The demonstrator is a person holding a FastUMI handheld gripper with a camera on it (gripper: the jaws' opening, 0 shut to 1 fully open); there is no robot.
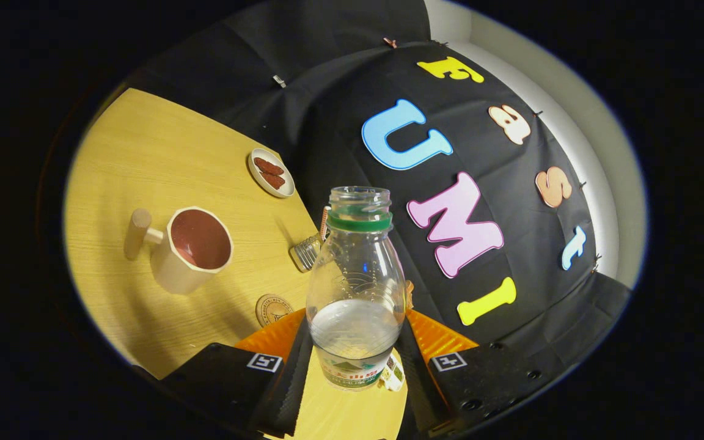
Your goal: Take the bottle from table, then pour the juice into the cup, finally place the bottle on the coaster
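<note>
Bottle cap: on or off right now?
Off: the bottle, gripped between both fingers, shows an open mouth above its green neck ring.

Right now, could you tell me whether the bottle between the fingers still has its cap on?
No: the bottle, clamped by the gripper, has an open mouth with just a green ring around the neck.
</note>
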